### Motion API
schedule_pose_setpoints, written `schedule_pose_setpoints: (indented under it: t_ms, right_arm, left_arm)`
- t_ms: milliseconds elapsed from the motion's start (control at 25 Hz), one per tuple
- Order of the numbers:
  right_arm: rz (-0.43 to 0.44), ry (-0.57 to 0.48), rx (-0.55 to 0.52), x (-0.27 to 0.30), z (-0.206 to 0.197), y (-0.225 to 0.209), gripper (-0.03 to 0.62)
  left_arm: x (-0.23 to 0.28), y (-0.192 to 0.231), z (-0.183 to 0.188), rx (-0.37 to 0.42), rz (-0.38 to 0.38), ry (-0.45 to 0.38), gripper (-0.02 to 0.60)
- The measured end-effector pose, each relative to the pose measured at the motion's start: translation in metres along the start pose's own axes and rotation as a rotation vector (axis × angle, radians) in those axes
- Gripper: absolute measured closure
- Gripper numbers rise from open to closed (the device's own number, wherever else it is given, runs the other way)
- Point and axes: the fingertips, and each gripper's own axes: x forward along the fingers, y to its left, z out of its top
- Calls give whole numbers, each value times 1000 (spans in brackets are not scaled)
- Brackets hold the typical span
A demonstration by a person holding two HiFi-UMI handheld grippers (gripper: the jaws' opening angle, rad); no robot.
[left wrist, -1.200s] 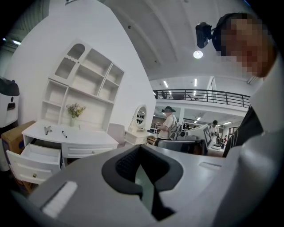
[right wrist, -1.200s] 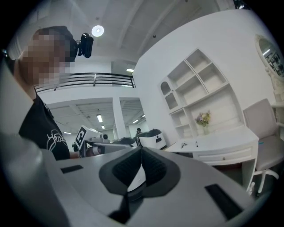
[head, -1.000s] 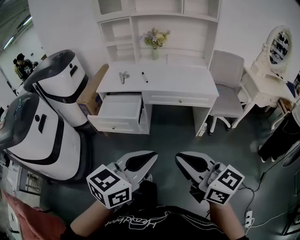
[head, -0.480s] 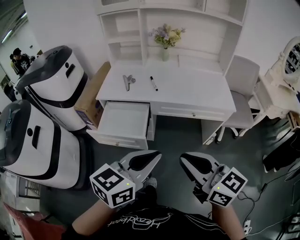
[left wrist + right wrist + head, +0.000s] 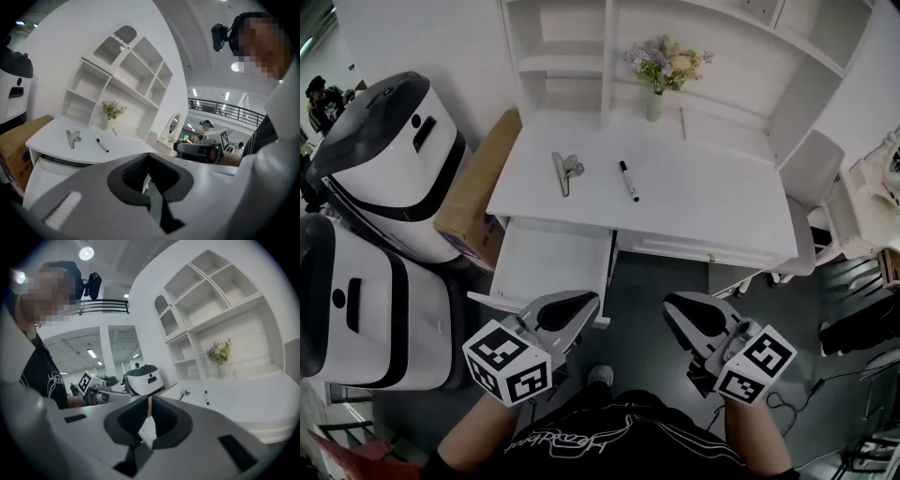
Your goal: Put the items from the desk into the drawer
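Observation:
A metal binder clip [image 5: 566,172] and a black marker [image 5: 628,180] lie apart on the white desk [image 5: 712,202]. Below the desk's left end, its drawer [image 5: 551,265] is pulled open and looks bare inside. My left gripper [image 5: 581,302] and right gripper [image 5: 679,306] hover side by side in front of the desk, well short of it. Both are shut, with nothing between their jaws. The left gripper view shows the clip [image 5: 71,138] and the marker [image 5: 102,145] beyond its tips [image 5: 148,157]. The right gripper view shows the clip [image 5: 185,392] and the marker [image 5: 206,397] far off.
A vase of flowers [image 5: 661,70] stands at the desk's back under white shelves [image 5: 572,56]. Two large white-and-grey machines [image 5: 380,164] and a cardboard box [image 5: 473,183] crowd the left side. A grey chair [image 5: 811,187] sits at the desk's right end.
The view has closed in on the desk, which now appears larger and nearer. Both grippers stay shut and keep their place low in the view.

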Motion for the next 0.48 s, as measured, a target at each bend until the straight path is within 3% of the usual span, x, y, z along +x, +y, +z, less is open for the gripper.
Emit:
schedule_pose_setpoints:
  t_ms: [200, 480]
  right_arm:
    - [-22, 84, 28, 36, -17, -37, 585]
    - [-27, 100, 21, 86, -4, -95, 585]
  left_arm:
    - [7, 38, 1, -26, 17, 16, 574]
    - [18, 86, 17, -66, 82, 7, 574]
